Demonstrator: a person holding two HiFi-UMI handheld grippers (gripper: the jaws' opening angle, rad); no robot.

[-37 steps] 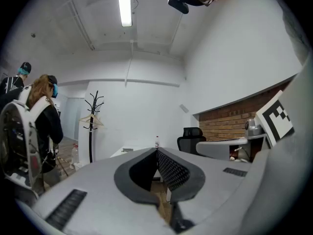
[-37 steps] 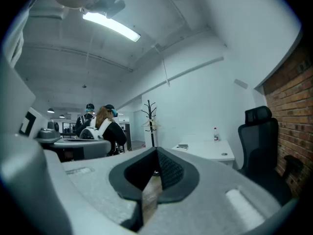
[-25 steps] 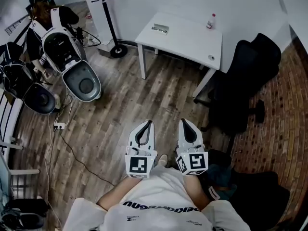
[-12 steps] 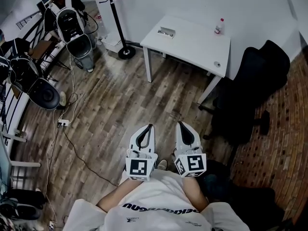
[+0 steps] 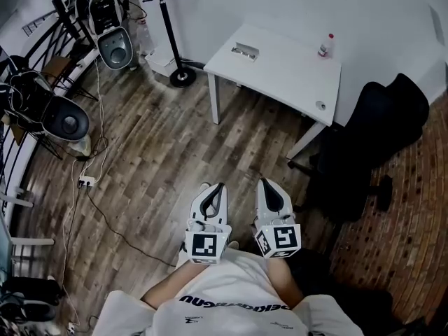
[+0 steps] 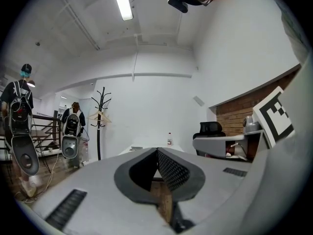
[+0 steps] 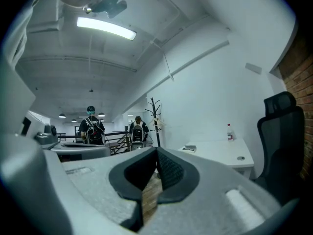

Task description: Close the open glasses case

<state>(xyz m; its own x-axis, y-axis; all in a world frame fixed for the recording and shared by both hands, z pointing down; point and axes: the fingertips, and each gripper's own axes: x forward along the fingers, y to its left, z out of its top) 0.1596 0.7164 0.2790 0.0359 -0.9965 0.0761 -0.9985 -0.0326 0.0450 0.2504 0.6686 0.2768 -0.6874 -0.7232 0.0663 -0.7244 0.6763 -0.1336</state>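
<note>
The glasses case [image 5: 246, 50] is a small grey box lying near the far left edge of the white table [image 5: 287, 72]; it is too small to tell how its lid stands. It also shows far off as the case [image 7: 190, 148] and the case [image 6: 136, 148]. My left gripper [image 5: 218, 186] and right gripper [image 5: 264, 182] are side by side close to my chest, above the wooden floor and well short of the table. Both are shut with nothing between the jaws, as seen at the left gripper [image 6: 157, 151] and the right gripper [image 7: 156, 149].
A bottle [image 5: 325, 46] and a small round object [image 5: 320, 106] stand on the table. A black office chair [image 5: 371, 138] is to its right, and a coat stand [image 5: 171, 33] to its left. People with backpack rigs [image 5: 112, 26] and floor cables [image 5: 87, 180] are at the left.
The head view has shifted, so the table sits a little further right. The people with backpack rigs have moved away towards the top left. Both grippers stay shut in the same place.
</note>
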